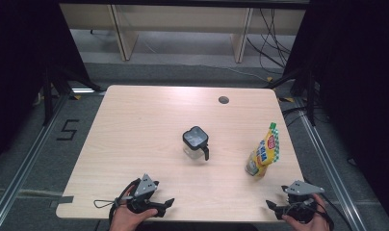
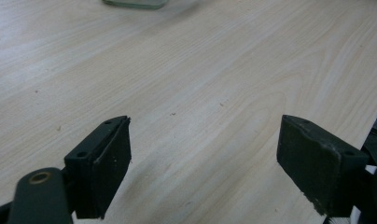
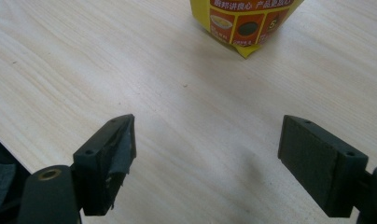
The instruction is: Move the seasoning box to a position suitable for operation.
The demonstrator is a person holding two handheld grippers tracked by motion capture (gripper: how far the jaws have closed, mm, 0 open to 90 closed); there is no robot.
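High view: your left gripper [image 1: 167,203] and right gripper [image 1: 271,206] rest at the table's [image 1: 135,125] near edge; the yellow seasoning pouch [image 1: 265,151] stands right, the black-lidded jar [image 1: 196,143] centre.
Left gripper view: jaws apart, nothing between them.
Right gripper view: jaws apart; pouch [image 3: 245,23] beyond.

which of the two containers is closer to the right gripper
The yellow pouch, standing just ahead of the right gripper; the black-lidded jar sits mid-table.

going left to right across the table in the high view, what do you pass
left gripper → glass jar with a black lid → yellow sauce pouch → right gripper, both grippers open at the near edge of the table
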